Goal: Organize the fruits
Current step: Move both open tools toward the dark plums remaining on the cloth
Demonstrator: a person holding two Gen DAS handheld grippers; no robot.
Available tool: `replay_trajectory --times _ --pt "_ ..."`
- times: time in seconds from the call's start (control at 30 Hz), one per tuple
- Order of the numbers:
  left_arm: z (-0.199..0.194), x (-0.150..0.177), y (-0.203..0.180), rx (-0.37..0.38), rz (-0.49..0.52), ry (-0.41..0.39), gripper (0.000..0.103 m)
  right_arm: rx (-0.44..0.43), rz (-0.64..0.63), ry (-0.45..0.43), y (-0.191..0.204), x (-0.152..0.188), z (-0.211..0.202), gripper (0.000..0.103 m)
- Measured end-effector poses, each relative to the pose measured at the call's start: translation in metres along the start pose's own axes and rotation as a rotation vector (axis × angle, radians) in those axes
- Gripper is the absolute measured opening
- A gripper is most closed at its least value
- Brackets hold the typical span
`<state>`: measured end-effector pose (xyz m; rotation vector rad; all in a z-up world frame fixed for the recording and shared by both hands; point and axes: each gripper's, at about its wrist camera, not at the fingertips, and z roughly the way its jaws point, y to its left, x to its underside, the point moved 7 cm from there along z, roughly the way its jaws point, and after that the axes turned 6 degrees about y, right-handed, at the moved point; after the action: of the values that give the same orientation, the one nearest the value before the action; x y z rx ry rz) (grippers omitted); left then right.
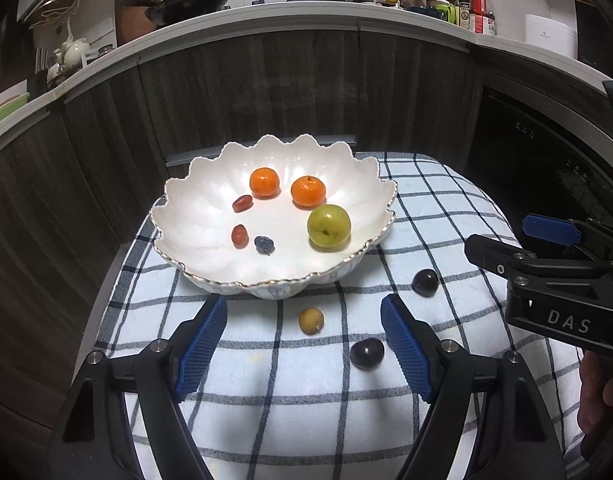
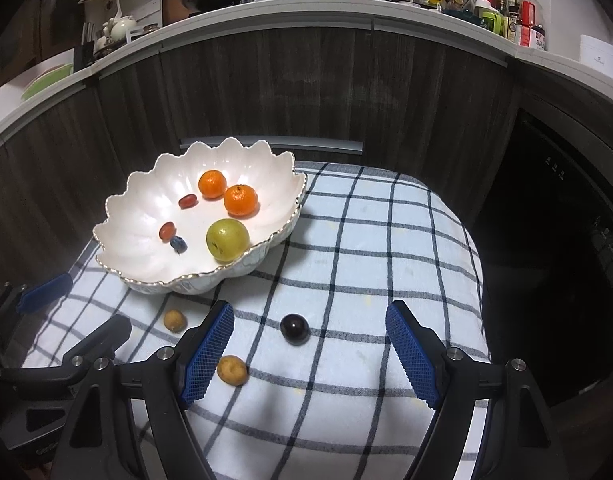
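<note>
A white scalloped bowl (image 1: pixel 186 216) (image 2: pixel 122 216) on a checked cloth holds two oranges (image 1: pixel 264 182) (image 1: pixel 308 191), a green fruit (image 1: pixel 329 225) (image 2: pixel 227 239), two red dates (image 1: pixel 241 203) and a blueberry (image 1: pixel 263 243). On the cloth lie a tan longan (image 1: pixel 311 321) (image 2: pixel 175 319), two dark grapes (image 1: pixel 425 282) (image 1: pixel 367 353), one in the right wrist view (image 2: pixel 295 328), and another longan (image 2: pixel 232 369). My left gripper (image 1: pixel 304 344) is open, empty, around the first longan. My right gripper (image 2: pixel 310 348) is open, empty, the grape between its fingers.
The checked cloth (image 1: pixel 306 400) covers a small table with drops on all sides. Dark cabinet doors (image 1: pixel 266 88) stand behind the bowl, an oven front (image 2: pixel 566 240) at the right. The counter above carries a wok (image 1: pixel 194 2) and bottles (image 1: pixel 462 4).
</note>
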<state>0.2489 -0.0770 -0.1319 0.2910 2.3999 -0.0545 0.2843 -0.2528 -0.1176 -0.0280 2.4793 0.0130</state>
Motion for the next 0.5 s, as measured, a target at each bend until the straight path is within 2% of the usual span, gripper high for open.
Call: replay_trajectory --times 0.5 --pt "0.018 0.027 -0.017 -0.011 -0.034 0.038 0.075 -0.049 -0.073 0.023 0.001 0.013 0.021 0.079"
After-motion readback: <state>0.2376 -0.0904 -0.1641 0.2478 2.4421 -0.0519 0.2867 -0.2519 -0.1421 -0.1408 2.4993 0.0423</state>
